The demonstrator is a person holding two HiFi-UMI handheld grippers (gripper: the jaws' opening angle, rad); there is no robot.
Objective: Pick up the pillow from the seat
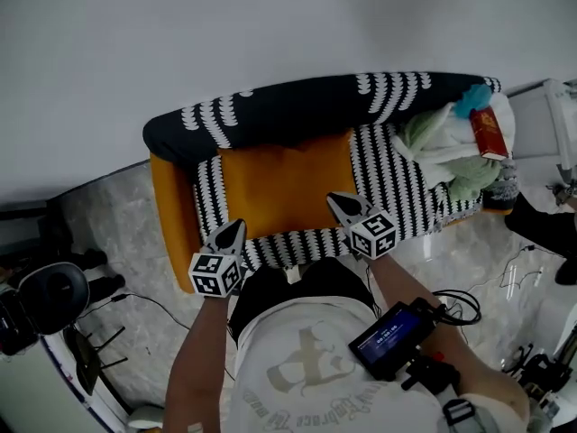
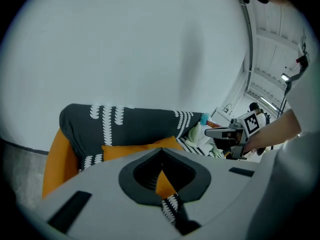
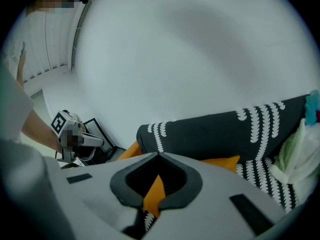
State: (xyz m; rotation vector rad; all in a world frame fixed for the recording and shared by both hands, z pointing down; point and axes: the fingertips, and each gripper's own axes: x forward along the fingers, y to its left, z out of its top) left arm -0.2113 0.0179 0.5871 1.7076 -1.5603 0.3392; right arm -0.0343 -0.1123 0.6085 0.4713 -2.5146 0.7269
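An orange pillow (image 1: 284, 188) lies flat on the seat of a black-and-white patterned sofa (image 1: 297, 106). My left gripper (image 1: 236, 226) is shut and points at the pillow's near left corner. My right gripper (image 1: 334, 198) is also shut, with its tip over the near right corner. Whether either tip touches the fabric I cannot tell. In the left gripper view the closed jaws (image 2: 161, 150) frame the pillow (image 2: 127, 150) just ahead. The right gripper view shows its closed jaws (image 3: 159, 155) with the pillow (image 3: 222, 161) beyond them. Nothing is held between the jaws of either gripper.
A heap of pale clothes (image 1: 446, 147) and a red book (image 1: 489, 132) fill the sofa's right end. Orange upholstery (image 1: 169, 210) shows at the left arm. Cables (image 1: 460, 305) and a round black object (image 1: 50, 296) lie on the marble floor. A white wall stands behind the sofa.
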